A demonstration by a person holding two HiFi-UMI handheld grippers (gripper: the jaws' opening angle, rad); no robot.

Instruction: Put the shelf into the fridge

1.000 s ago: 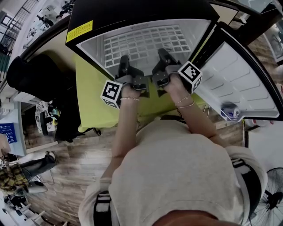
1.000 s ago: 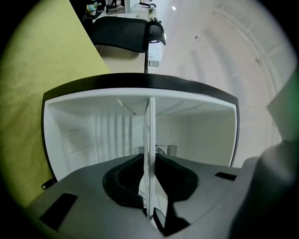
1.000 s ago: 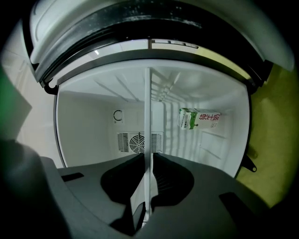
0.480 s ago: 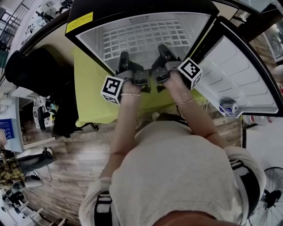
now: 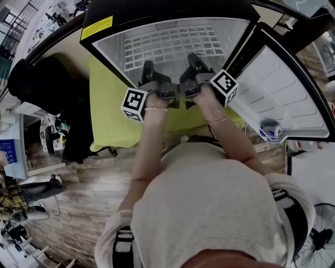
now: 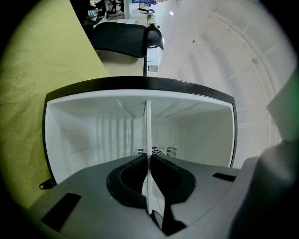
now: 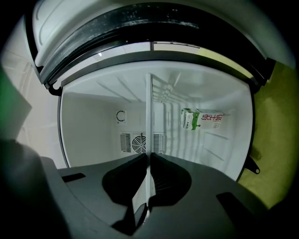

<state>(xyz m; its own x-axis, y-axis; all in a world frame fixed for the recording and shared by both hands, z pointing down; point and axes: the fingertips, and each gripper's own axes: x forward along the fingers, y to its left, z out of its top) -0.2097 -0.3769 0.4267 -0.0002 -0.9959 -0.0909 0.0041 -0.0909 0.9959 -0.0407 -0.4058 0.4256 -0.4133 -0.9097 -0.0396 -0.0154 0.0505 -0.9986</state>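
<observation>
Head view: fridge (image 5: 157,11) stands on a yellow-green cloth (image 5: 107,112), with its door (image 5: 285,99) swung wide open to the right. A can (image 5: 271,129) sits in the door's lower pocket.

Shelf (image 5: 172,44): white grid, lying inside the fridge cavity and spanning most of its width. Its near edge is at the opening, where both grippers hold it side by side.

Left gripper (image 6: 148,158): jaws pressed together on the shelf's near edge. In the left gripper view the shelf shows edge-on as a thin white line running from between the pads into the cavity. No gap between pads and shelf.

Right gripper (image 7: 148,156): same grip, jaws clamped on the thin shelf edge, just right of the left gripper along that edge. Beyond the jaws the right gripper view shows the rear wall with a fan vent (image 7: 140,142) and a milk carton (image 7: 202,118) to the shelf's right.

The marker cubes of both grippers sit outside the opening, above the cloth. The person's forearms reach in from below.
</observation>
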